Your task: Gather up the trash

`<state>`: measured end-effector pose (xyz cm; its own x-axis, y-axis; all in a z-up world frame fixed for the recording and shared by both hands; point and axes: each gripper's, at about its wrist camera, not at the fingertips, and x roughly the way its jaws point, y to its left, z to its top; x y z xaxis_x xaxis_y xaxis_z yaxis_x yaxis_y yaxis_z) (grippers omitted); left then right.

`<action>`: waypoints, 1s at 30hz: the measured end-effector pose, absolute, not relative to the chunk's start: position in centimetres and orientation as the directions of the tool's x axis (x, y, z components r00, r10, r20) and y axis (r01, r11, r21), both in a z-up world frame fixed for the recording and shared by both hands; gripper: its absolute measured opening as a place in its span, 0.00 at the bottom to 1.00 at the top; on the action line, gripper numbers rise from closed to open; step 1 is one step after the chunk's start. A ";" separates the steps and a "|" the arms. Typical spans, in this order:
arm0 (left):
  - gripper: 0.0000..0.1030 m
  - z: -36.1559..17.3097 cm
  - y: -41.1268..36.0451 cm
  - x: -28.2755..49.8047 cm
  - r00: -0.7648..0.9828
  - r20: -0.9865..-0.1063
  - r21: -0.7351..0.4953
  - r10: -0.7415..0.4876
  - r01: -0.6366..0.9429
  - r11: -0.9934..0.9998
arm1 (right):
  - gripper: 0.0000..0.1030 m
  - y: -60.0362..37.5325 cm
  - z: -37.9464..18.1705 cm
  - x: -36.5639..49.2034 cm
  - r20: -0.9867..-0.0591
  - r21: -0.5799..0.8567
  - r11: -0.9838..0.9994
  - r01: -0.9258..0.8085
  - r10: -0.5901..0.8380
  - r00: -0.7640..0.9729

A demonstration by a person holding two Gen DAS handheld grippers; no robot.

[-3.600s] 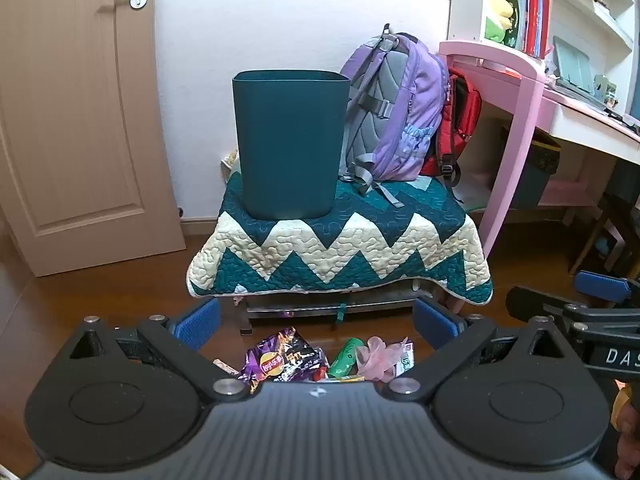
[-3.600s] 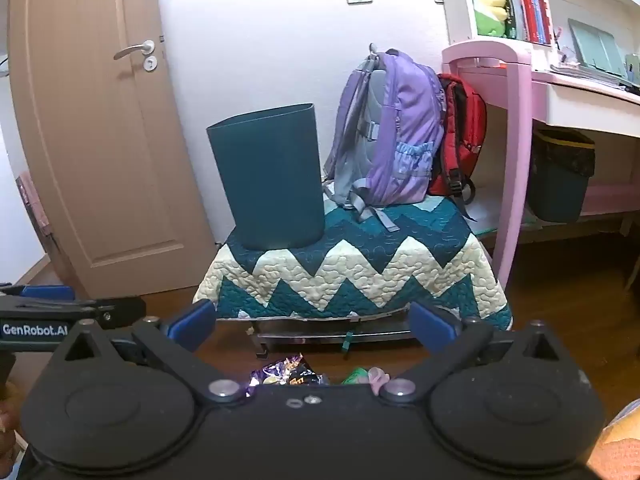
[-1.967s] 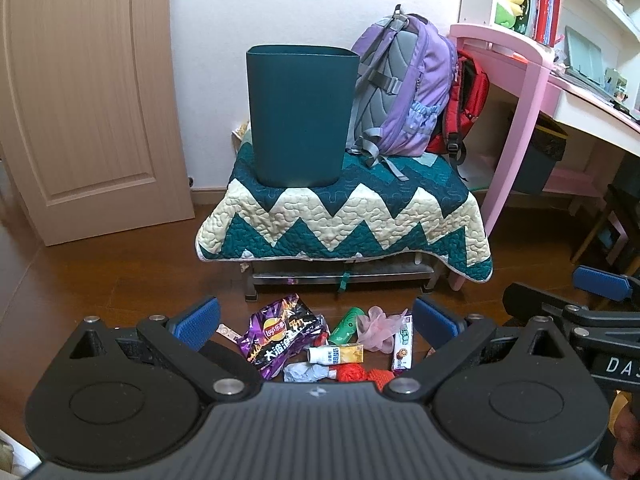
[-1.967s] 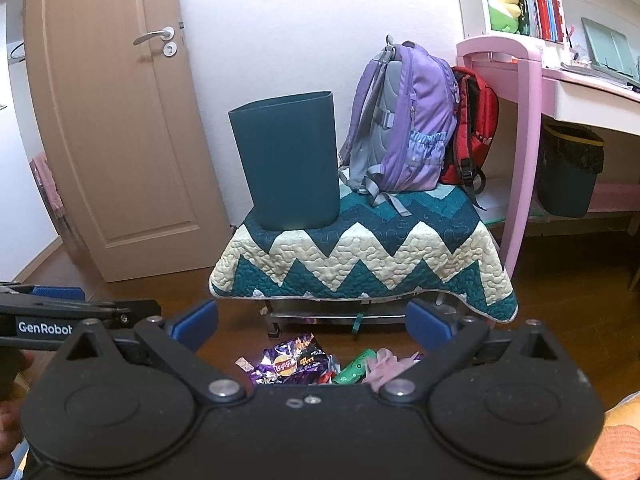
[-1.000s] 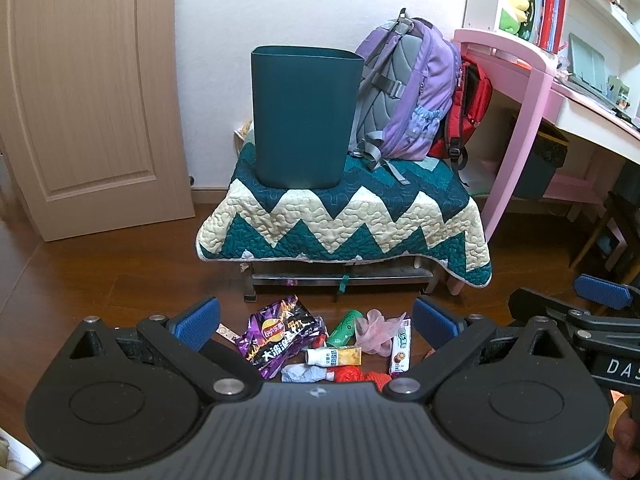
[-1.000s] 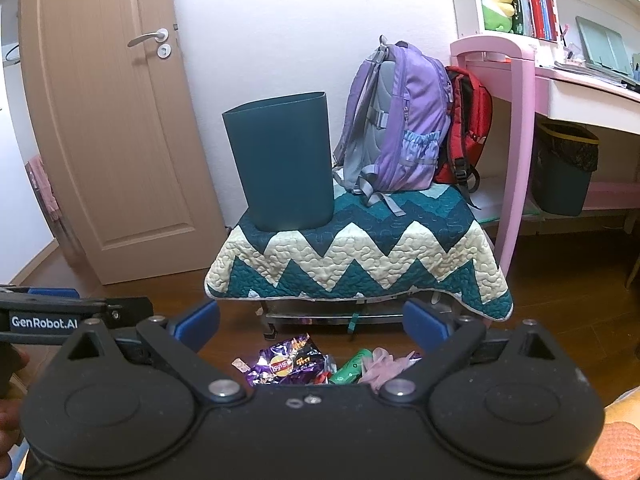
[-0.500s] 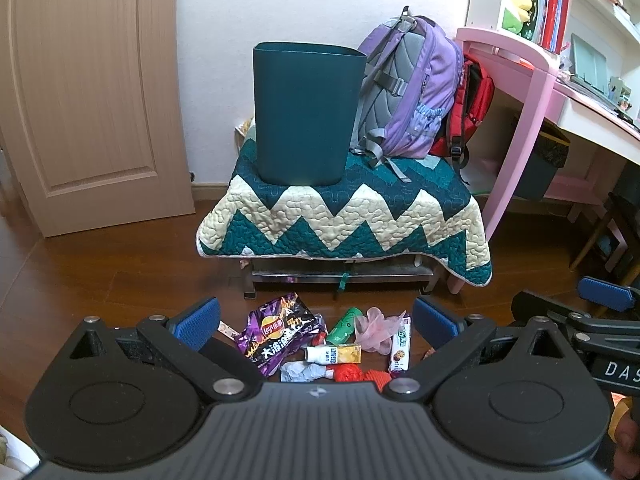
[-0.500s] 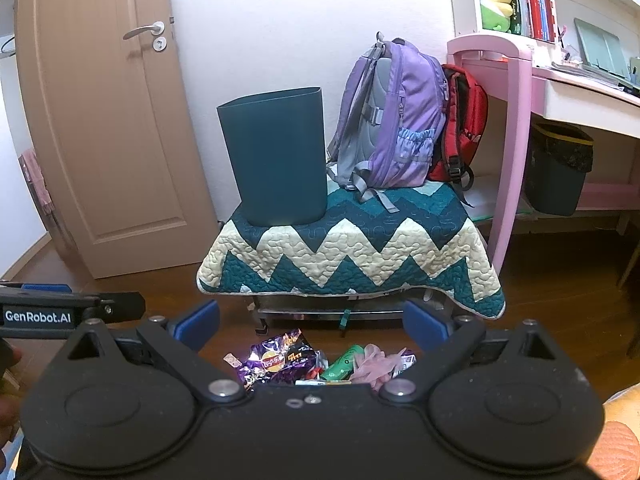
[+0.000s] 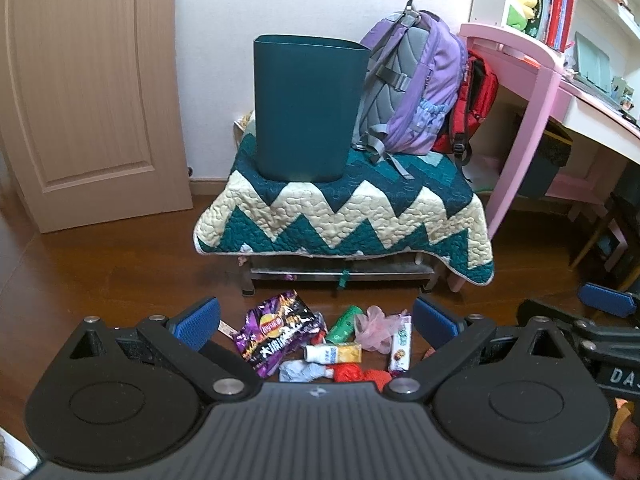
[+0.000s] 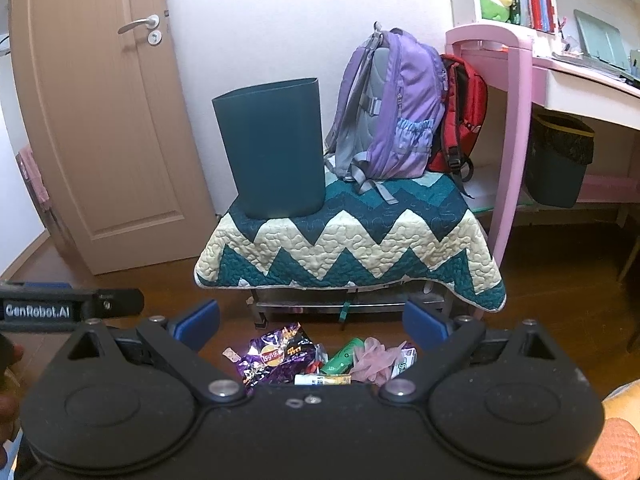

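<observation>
A pile of trash lies on the wooden floor in front of a low bench: a purple chip bag (image 9: pixel 276 334), a green wrapper (image 9: pixel 344 323), a small white and yellow bottle (image 9: pixel 332 354), a pink plastic wad (image 9: pixel 374 326), a white snack bar wrapper (image 9: pixel 401 344), red scraps (image 9: pixel 356 374). The chip bag also shows in the right wrist view (image 10: pixel 274 356). A dark teal bin (image 9: pixel 306 108) stands on the quilted bench (image 9: pixel 340 216). My left gripper (image 9: pixel 316 320) is open and empty above the pile. My right gripper (image 10: pixel 310 324) is open and empty.
A purple backpack (image 9: pixel 412 88) and a red backpack (image 9: pixel 478 104) lean on the bench beside the bin. A pink desk (image 9: pixel 532 92) with a small dark bin (image 10: pixel 560 160) under it stands to the right. A wooden door (image 9: pixel 80 92) is at the left.
Both grippers have tilted slightly downward and drifted a little, so more of the trash pile shows. Both stay open and empty.
</observation>
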<state>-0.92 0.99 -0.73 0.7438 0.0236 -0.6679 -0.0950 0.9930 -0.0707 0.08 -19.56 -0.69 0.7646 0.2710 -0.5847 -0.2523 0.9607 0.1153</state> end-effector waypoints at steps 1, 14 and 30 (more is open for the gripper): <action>1.00 -0.8 1.1 -0.6 0.745 -0.666 -0.060 0.041 -0.109 0.992 | 0.95 -19.5 -0.8 0.5 -0.584 0.113 0.962 -0.250 0.268 0.766; 1.00 -5.2 5.8 12.2 0.666 -0.743 -0.031 0.070 -0.140 0.990 | 0.94 -18.3 -4.9 12.1 -0.656 0.049 0.959 -0.278 0.241 0.716; 1.00 -17.3 10.2 27.7 0.505 -0.862 0.107 0.041 0.102 0.989 | 0.86 -18.9 -17.4 28.6 -0.812 0.108 0.985 -0.138 0.168 0.559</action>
<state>27.75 10.20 -17.29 0.5046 0.0412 -0.8624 0.1024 0.9890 0.1072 28.59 -18.94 -17.37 0.5592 0.1676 -0.8119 -0.1377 0.9845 0.1084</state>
